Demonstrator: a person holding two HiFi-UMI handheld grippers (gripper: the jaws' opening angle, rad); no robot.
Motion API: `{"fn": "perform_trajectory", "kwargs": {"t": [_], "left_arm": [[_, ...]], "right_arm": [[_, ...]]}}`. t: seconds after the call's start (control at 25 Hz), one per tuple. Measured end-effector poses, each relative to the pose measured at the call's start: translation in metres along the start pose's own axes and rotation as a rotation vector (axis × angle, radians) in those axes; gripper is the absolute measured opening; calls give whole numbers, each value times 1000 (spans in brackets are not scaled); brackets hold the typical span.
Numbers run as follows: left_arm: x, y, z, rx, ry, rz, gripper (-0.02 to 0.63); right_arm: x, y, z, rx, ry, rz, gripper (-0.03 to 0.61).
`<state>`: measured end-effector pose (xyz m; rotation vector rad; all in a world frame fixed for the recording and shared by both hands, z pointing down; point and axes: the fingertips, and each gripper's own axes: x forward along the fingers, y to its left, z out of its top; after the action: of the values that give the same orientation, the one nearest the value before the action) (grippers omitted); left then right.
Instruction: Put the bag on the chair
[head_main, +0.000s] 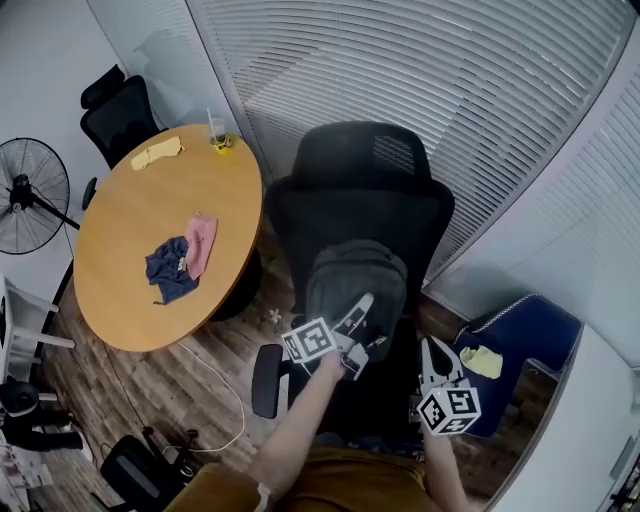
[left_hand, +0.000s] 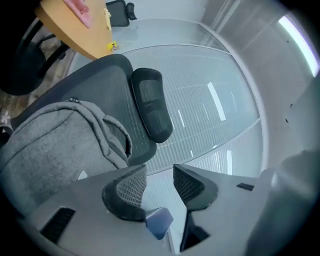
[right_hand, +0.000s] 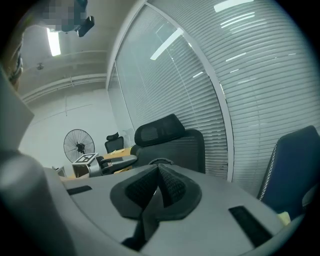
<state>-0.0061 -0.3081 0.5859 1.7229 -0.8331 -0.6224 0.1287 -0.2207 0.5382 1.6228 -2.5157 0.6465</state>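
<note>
A grey backpack (head_main: 355, 282) sits upright on the seat of the black office chair (head_main: 360, 205), leaning on its backrest. My left gripper (head_main: 364, 328) hovers just in front of the bag's lower part, jaws open and empty. In the left gripper view the bag (left_hand: 55, 145) lies to the left of the gripper (left_hand: 160, 176), apart from the jaws, with the chair's headrest (left_hand: 150, 105) beyond. My right gripper (head_main: 432, 347) hangs to the right of the chair seat, away from the bag. Its jaws (right_hand: 159, 172) are shut with nothing between them, facing the chair (right_hand: 172, 142).
A round wooden table (head_main: 130, 220) at left carries a blue cloth (head_main: 168, 270), a pink cloth (head_main: 201, 242), a yellow cloth (head_main: 158, 152) and a cup (head_main: 217, 133). A standing fan (head_main: 25, 195), a second black chair (head_main: 120, 115) and a blue armchair (head_main: 530, 335) stand around. Window blinds run behind.
</note>
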Motion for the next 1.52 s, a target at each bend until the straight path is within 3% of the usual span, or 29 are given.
{"fn": "perform_trajectory", "kwargs": {"t": [0.2,0.4,0.6,0.76,0.92,1.16,1.52], "left_arm": [[-27,-26,-3,161,43,11,152],[-59,-58,0,446,56,61,44],[-85,-80,-16,641,189,117,26],[-102,-104,-30,803,244,126,23],[-113,-116,-38,828,223,119,23],[-129,-120,-45,938,209,136,23],[-135,-119,-42,907,196,121,23]], "right_arm": [[-23,17,5,-13,-37,-12,11],[-41,33,14,-19,-80,-9,11],[-58,53,26,10,-145,-2,11],[-72,69,30,-55,-148,5,11],[-88,73,23,-57,-153,-3,11],[-99,79,12,-55,-140,-28,11],[-103,81,12,-77,-136,-46,11]]}}
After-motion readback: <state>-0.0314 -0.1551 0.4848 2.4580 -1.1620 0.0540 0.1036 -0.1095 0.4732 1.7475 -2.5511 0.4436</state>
